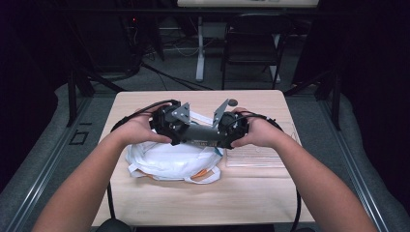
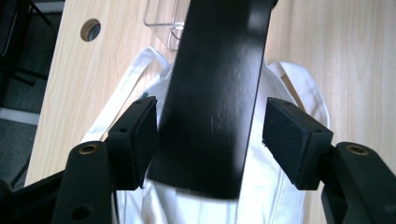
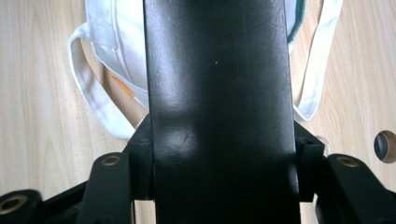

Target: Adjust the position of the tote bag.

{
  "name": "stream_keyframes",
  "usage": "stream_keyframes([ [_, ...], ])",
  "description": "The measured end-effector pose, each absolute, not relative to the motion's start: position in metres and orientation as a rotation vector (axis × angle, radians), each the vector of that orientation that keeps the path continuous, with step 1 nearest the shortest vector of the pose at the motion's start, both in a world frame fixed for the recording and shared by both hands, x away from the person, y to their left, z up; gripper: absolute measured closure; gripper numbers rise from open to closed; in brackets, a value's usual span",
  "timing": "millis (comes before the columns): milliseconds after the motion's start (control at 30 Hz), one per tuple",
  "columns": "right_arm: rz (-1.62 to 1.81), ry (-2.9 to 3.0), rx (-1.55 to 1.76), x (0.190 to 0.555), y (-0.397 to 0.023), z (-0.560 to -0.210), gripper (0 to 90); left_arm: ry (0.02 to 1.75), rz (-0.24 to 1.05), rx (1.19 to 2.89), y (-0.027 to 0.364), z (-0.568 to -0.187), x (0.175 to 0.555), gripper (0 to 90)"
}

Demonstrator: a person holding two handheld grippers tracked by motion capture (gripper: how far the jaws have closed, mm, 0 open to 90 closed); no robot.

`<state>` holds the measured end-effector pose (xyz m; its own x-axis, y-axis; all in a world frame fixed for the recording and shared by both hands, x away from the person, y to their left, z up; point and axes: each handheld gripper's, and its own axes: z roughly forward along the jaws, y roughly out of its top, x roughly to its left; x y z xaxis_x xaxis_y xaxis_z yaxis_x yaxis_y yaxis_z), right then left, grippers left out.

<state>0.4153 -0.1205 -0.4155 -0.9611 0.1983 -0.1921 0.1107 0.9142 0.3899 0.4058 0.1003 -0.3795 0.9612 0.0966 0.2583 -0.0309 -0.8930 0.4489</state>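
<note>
Two hand-held grippers meet over the middle of a pale wooden table point(image 1: 145, 203), which takes up the centre of the high view. On the table, lower centre of that view, lies a white cloth bag point(image 1: 167, 162) with loose straps and a bit of orange showing at its edge. To its right, a clear plastic tray point(image 1: 256, 154) lies flat on the wood.

Above the bag, a long black flat object point(image 1: 203, 133) spans level between the two grippers. In the right gripper view it runs up the middle of the frame, and the right gripper point(image 3: 224, 154) is clamped on it, both pads pressed against its edges. In the left gripper view the same black object point(image 2: 212, 107) crosses the centre. The left gripper point(image 2: 210, 140) stands released around it: its left pad sits just against the edge, while its right pad point(image 2: 292, 140) stands clear with a gap.

A small round hole point(image 2: 90, 29) marks the tabletop at upper left.
</note>
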Motion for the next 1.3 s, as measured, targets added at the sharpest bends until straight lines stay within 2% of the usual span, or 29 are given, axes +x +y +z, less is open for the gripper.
stream_keyframes([
  [667,0.534,2.827,0.293,0.419,-0.151,-0.412,42.5,0.186,0.395,2.628,0.13,-0.382,0.409,38.6],
  [1300,0.544,2.799,0.363,0.418,-0.196,-0.406,42.6,0.527,0.301,2.566,0.15,-0.416,0.409,46.9],
])
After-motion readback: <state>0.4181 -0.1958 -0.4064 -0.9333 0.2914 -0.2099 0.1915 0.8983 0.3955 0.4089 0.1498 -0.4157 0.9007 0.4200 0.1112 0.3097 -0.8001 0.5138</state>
